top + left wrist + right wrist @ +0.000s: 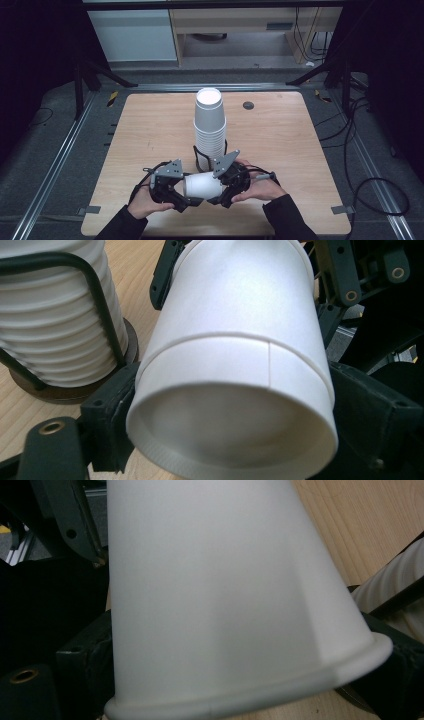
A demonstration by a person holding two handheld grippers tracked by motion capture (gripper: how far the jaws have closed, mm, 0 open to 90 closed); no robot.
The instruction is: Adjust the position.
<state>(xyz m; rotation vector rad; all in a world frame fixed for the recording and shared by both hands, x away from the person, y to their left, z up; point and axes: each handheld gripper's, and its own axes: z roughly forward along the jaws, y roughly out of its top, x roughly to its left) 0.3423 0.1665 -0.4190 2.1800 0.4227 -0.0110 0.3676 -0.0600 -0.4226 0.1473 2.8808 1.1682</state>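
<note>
While both hands hold it level above the near edge of the worktop, a white paper cup lies sideways between the two tongs. Left tongs clamp one end, right tongs clamp the other. Just behind stands a tall cup stack in a black wire holder.

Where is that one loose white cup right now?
In the high view the white cup lies sideways between the left gripper and right gripper, just in front of the cup stack.
</note>
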